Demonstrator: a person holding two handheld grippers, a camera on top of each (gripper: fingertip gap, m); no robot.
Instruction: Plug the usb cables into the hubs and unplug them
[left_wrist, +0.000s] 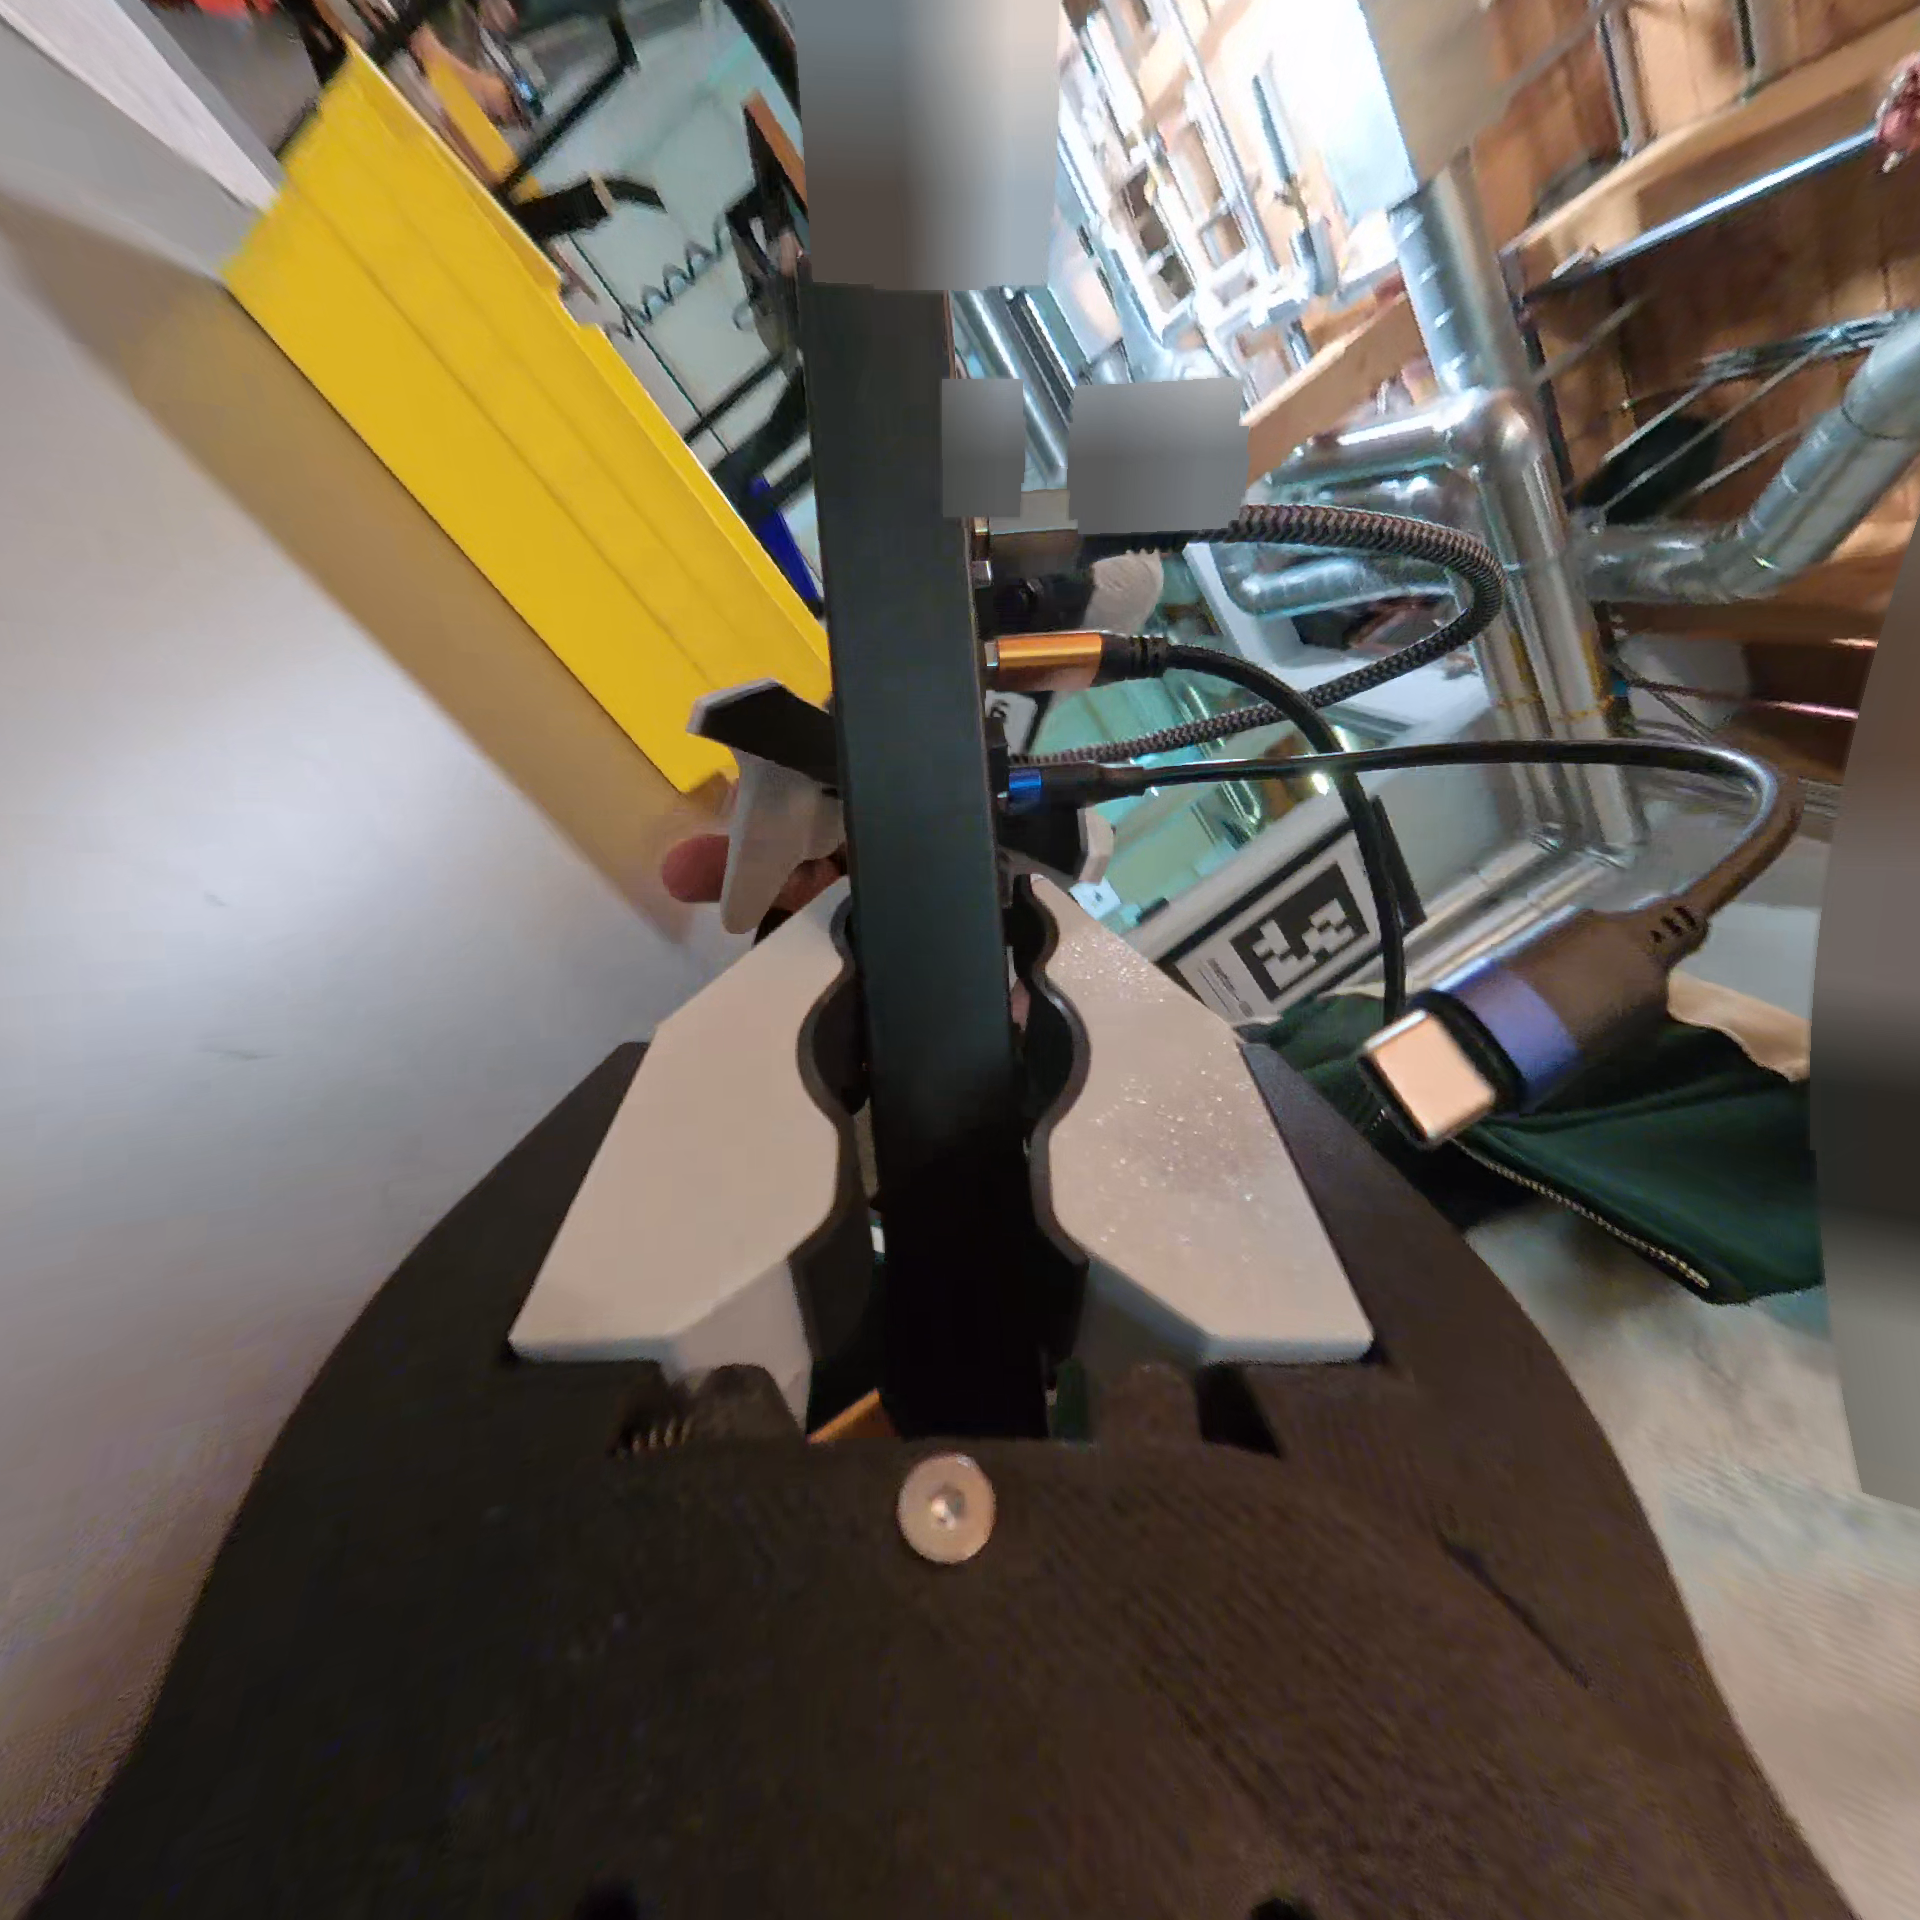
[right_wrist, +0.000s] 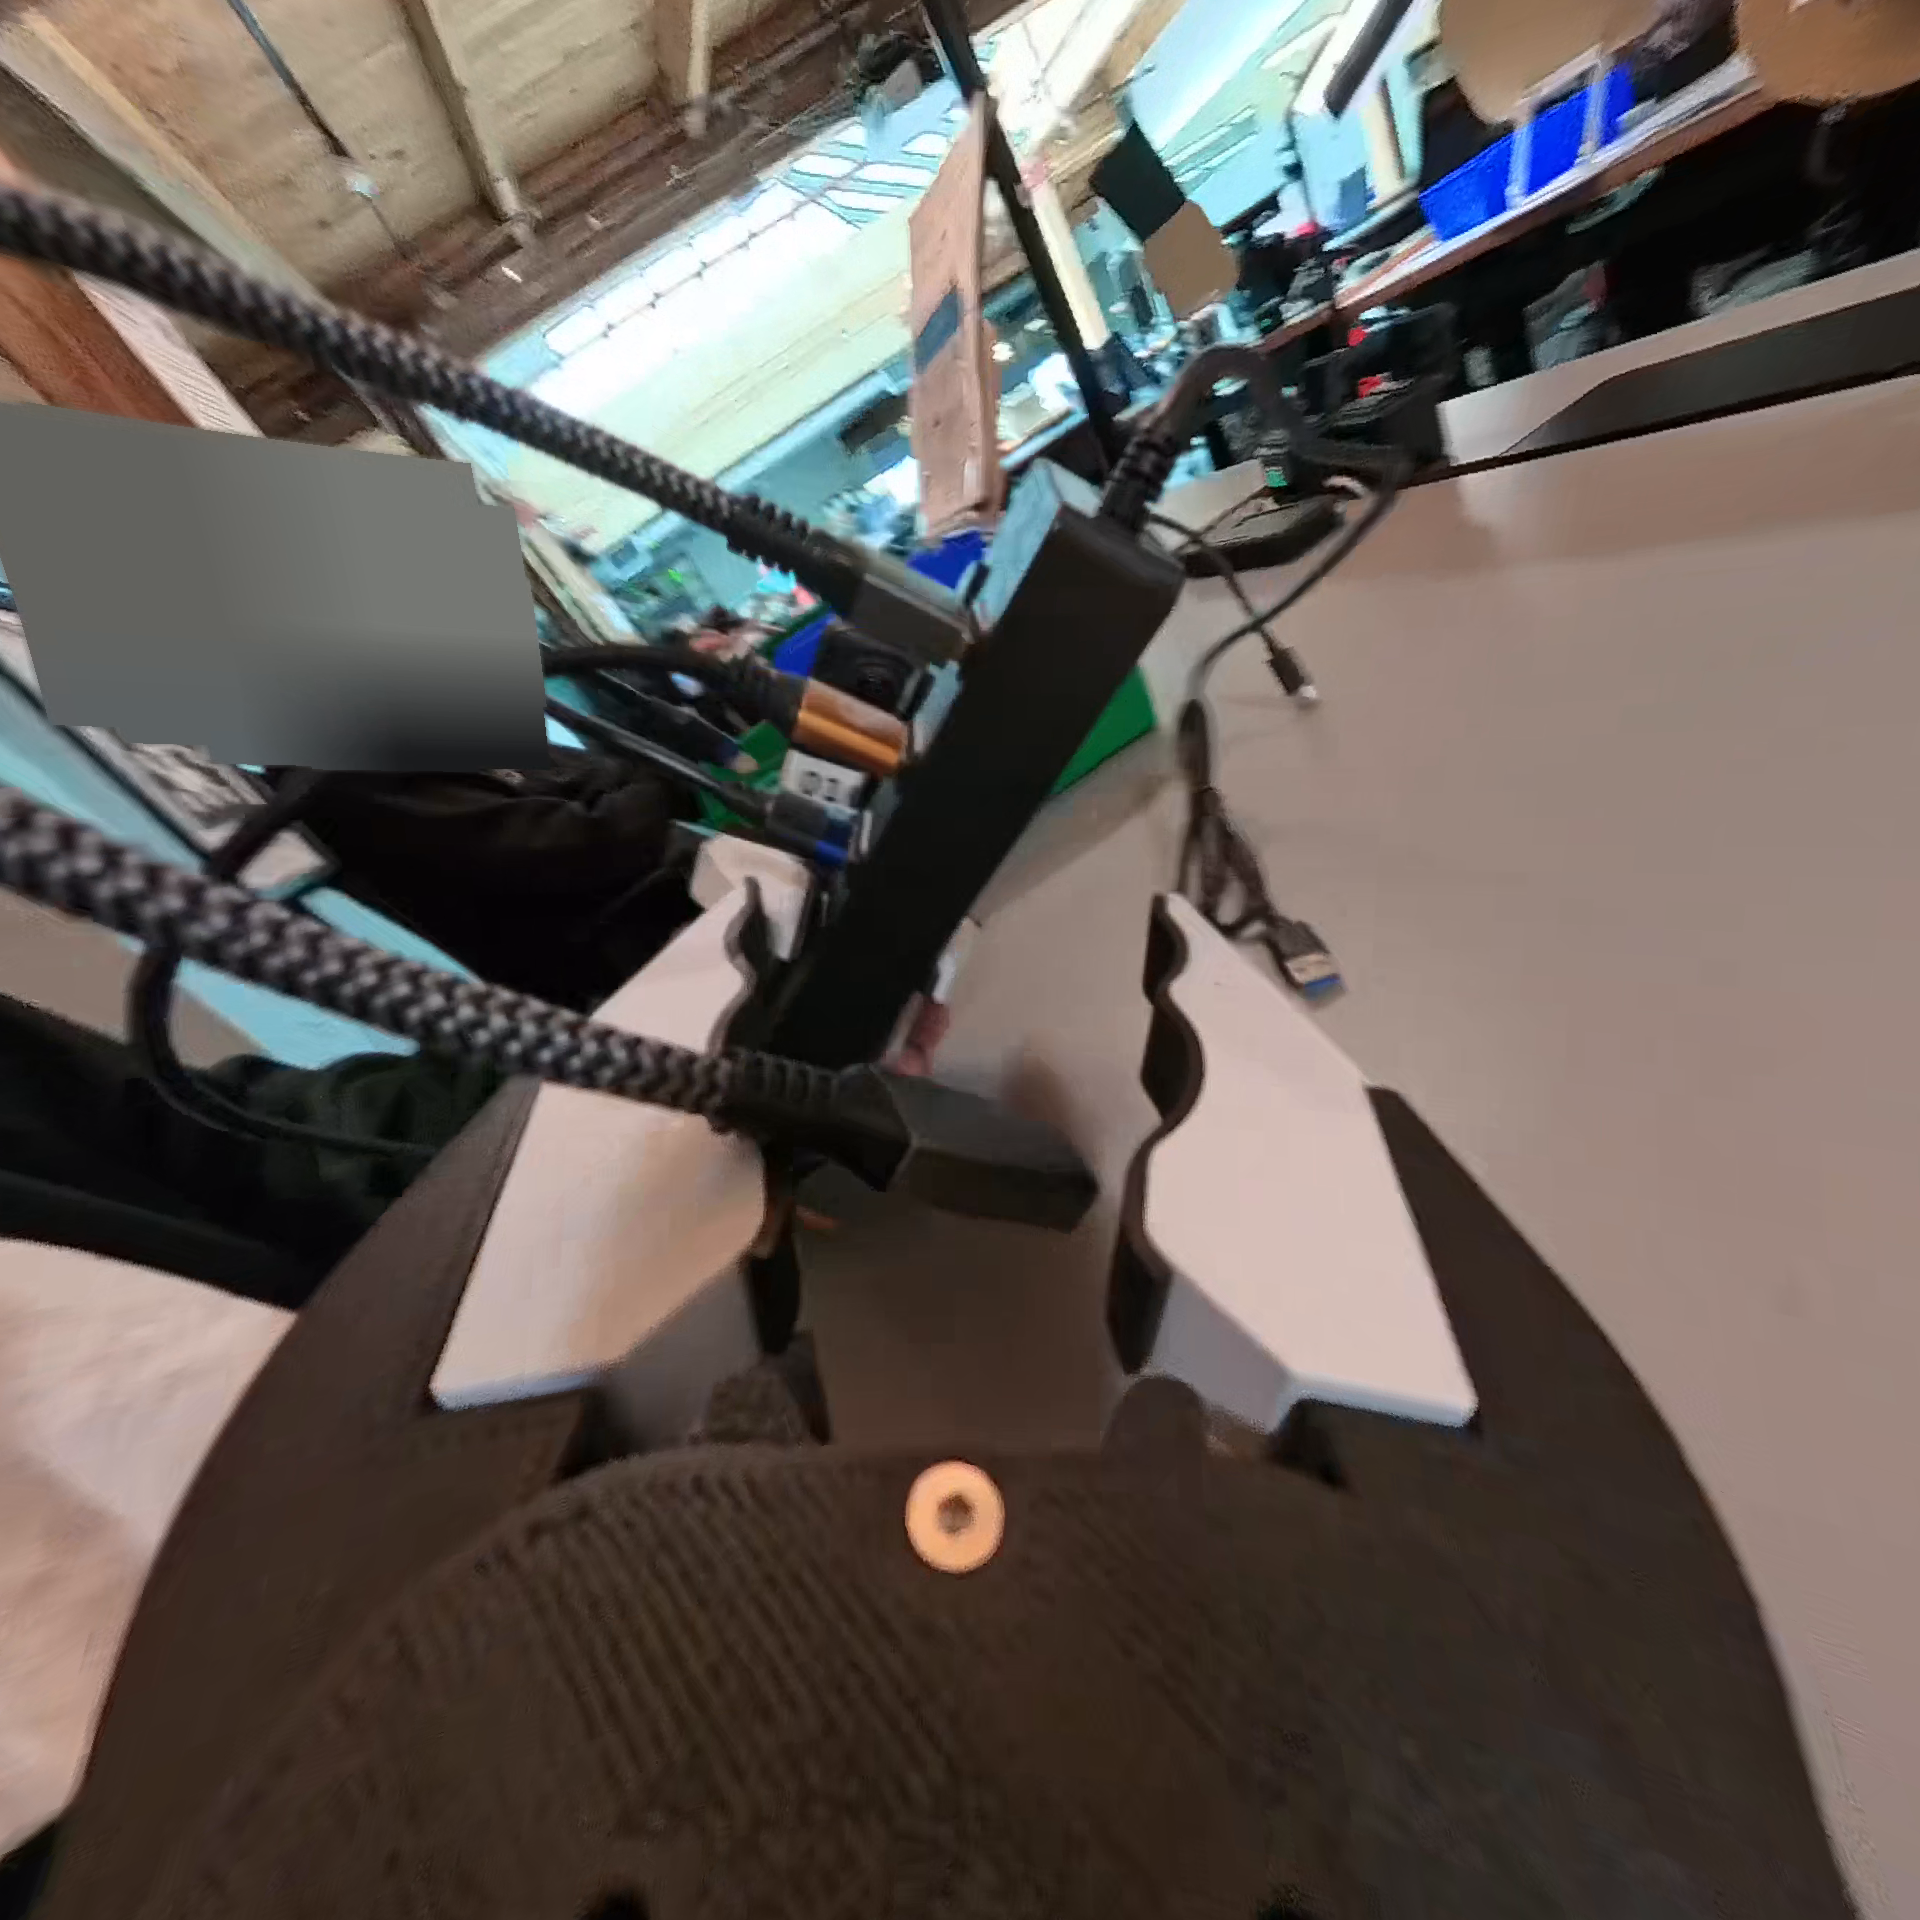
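My left gripper (left_wrist: 930, 914) is shut on a long black USB hub (left_wrist: 904, 644) and holds it upright. On the hub's right side sit a silver plug on a braided cable (left_wrist: 1039, 540), an orange plug (left_wrist: 1049, 660) and a blue plug (left_wrist: 1029, 784). A loose purple-banded plug (left_wrist: 1455, 1060) hangs to the right. My right gripper (right_wrist: 956, 914) is open. A black plug on a braided cable (right_wrist: 966, 1153) lies across its left finger, between the jaws and not gripped. The hub (right_wrist: 997, 748) stands just beyond its fingertips.
A yellow bin (left_wrist: 499, 416) lies on the white table to the left. A dark green pouch (left_wrist: 1558, 1174) and a marker card (left_wrist: 1299, 935) lie to the right. Loose cables (right_wrist: 1226, 862) with a blue plug (right_wrist: 1314, 961) lie on the table (right_wrist: 1558, 831).
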